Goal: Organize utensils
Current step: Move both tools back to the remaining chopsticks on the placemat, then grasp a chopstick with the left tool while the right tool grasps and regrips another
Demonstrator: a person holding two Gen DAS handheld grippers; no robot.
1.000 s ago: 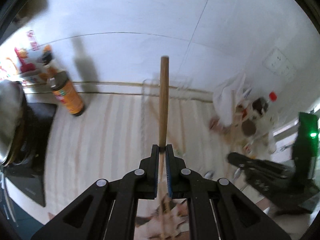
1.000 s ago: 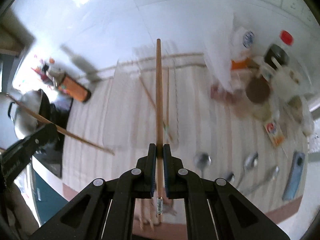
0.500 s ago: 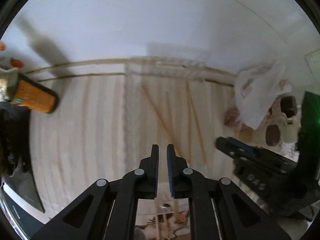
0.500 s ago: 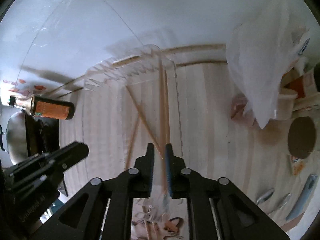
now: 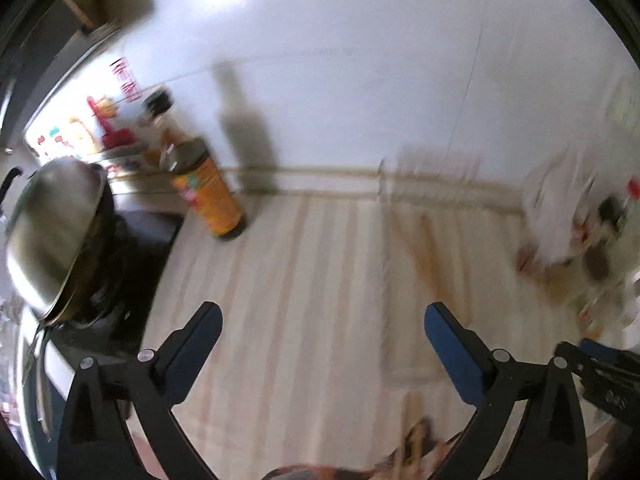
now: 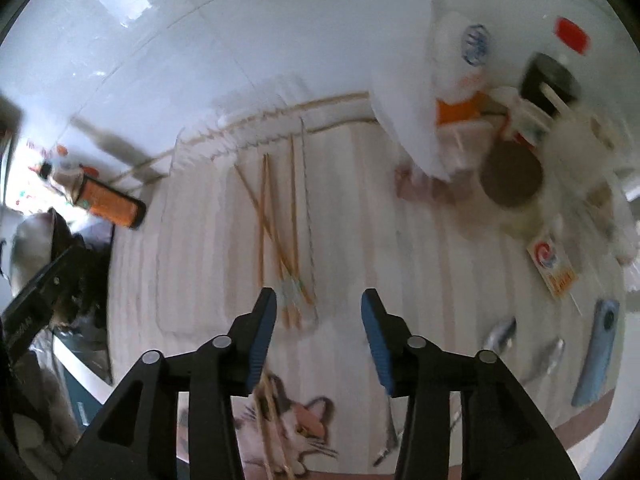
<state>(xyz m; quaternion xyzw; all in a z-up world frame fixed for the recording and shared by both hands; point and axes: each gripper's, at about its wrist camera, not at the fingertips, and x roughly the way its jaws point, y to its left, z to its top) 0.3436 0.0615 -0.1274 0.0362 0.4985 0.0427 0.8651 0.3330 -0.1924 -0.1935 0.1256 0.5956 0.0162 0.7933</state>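
Observation:
Several wooden chopsticks (image 6: 280, 236) lie crossed inside a clear plastic tray (image 6: 192, 208) on the striped counter; they show blurred in the left wrist view (image 5: 428, 256). My right gripper (image 6: 318, 308) is open and empty, just above the tray's near end. My left gripper (image 5: 322, 328) is wide open and empty, above the counter left of the tray. More chopsticks (image 6: 272, 412) lie by a cat picture at the near edge. Metal spoons (image 6: 500, 336) lie on the counter at the right.
An orange sauce bottle (image 5: 208, 196) stands by the wall at the left, next to a steel pot (image 5: 52, 224) on a black stove. A white bag (image 6: 424, 92), jars and packets crowd the right back. A blue item (image 6: 600, 360) lies at the right edge.
Both grippers held a chopstick one second ago; both have let go and opened wide. The chopsticks now lie in the tray, and both grippers have pulled back from it.

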